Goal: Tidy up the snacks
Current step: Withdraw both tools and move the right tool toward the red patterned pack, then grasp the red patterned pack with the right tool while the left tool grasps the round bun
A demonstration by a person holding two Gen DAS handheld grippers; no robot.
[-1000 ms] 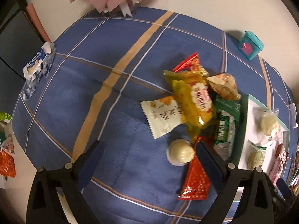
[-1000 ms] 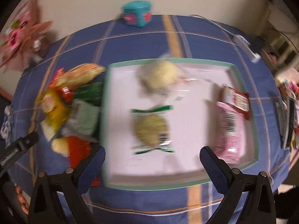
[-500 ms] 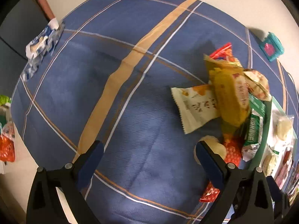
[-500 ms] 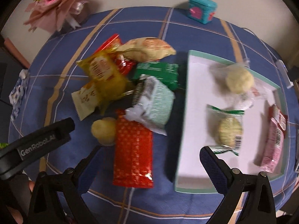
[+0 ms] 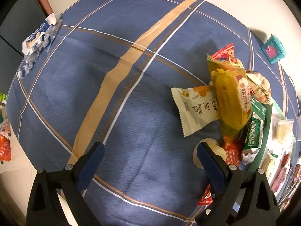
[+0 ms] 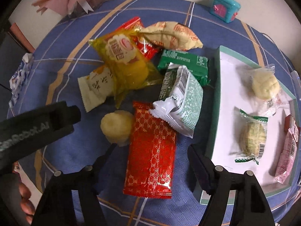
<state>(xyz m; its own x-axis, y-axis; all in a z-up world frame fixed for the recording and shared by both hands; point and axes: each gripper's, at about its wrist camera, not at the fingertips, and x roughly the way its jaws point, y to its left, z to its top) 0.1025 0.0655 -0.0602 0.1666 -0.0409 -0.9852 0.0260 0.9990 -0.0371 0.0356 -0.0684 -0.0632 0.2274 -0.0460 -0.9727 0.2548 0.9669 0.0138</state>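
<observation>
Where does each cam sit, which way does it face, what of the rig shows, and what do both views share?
Left wrist: on the left gripper, looking down along its open fingers at the blue tablecloth; snack pile at right; only its own fingers show.
Right wrist: on the right gripper, open above the red packet, white tray at right; the other gripper's black body and the person's fingertips show at lower left.
Shared: yellow packet, teal box, round cake.
</observation>
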